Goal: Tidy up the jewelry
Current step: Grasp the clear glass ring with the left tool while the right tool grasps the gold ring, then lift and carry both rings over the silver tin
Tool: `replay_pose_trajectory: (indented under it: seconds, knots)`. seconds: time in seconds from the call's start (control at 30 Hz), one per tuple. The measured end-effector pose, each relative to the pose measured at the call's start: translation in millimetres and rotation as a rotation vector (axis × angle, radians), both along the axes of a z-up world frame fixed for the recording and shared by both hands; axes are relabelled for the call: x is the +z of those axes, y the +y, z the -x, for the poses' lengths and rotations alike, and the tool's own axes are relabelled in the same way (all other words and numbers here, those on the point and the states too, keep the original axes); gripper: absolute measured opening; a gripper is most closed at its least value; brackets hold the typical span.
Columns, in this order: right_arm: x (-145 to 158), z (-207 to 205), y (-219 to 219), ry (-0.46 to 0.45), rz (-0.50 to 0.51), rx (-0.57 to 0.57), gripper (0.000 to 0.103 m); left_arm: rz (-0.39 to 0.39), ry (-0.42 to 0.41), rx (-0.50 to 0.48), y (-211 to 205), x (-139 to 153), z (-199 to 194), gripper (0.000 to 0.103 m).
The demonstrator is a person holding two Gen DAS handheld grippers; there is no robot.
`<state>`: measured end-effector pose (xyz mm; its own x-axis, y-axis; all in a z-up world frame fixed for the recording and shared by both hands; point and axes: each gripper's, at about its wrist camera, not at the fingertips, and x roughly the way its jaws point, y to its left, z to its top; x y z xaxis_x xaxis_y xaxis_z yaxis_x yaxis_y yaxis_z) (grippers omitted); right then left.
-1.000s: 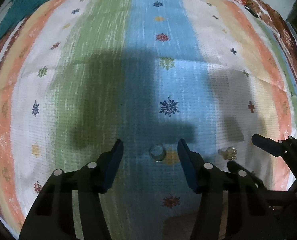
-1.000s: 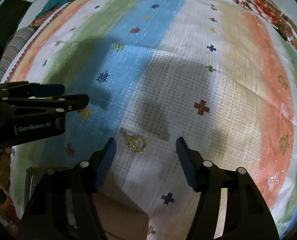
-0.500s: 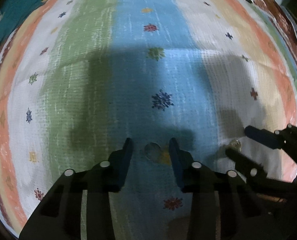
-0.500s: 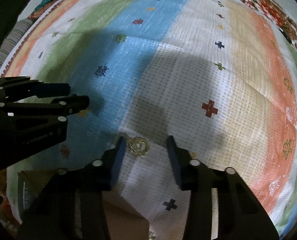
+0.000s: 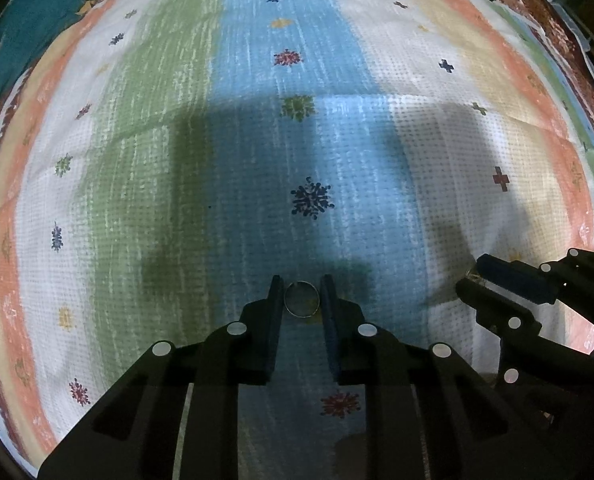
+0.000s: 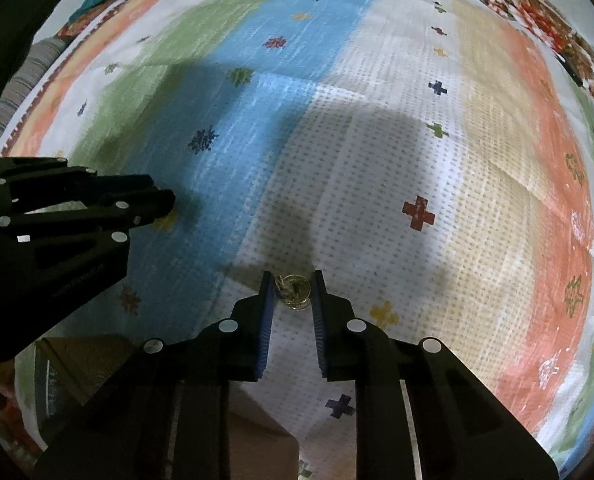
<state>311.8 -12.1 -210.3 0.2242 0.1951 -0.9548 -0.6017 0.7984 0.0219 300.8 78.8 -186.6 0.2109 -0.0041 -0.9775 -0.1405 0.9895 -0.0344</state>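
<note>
L+R fingers narrowed | L (image 5: 301, 298) pinches ring (image 5: 301, 299) | R (image 6: 292, 294) pinches earring (image 6: 295, 291)

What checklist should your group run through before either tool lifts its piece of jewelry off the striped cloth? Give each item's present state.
1. Silver ring sits between the left tool's fingers: ok.
2. Gold jewelry piece sits between the right tool's fingers: ok.
3. Left tool firmly clamped on the ring: cannot tell.
4. Right tool firmly clamped on the gold piece: cannot tell.
5. Tools apart from each other: ok.
6. Striped cloth not pinched by the fingers: cannot tell.
</note>
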Motion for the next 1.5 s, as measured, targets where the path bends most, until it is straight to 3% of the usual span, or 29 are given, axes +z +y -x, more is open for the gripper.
replay_pose_trajectory:
  seconds: [0.27, 0.53, 1.07, 1.5]
  knots:
    - [16, 5, -9, -0.037, -0.048, -0.03, 0.012, -0.01, -0.046, -0.005, -3, 19, 8, 0.018]
    - [27, 2, -21, -0.054, -0.065, -0.053, 0.012, -0.01, -0.099, 0.022, 12, 34, 27, 0.018]
    - [52, 15, -34, -0.085, -0.124, -0.081, 0.012, 0.022, -0.178, 0.003, -4, 71, 40, 0.018]
    - [85, 34, -55, -0.179, -0.189, -0.125, 0.012, 0.036, -0.291, -0.031, -14, 99, 65, 0.018]
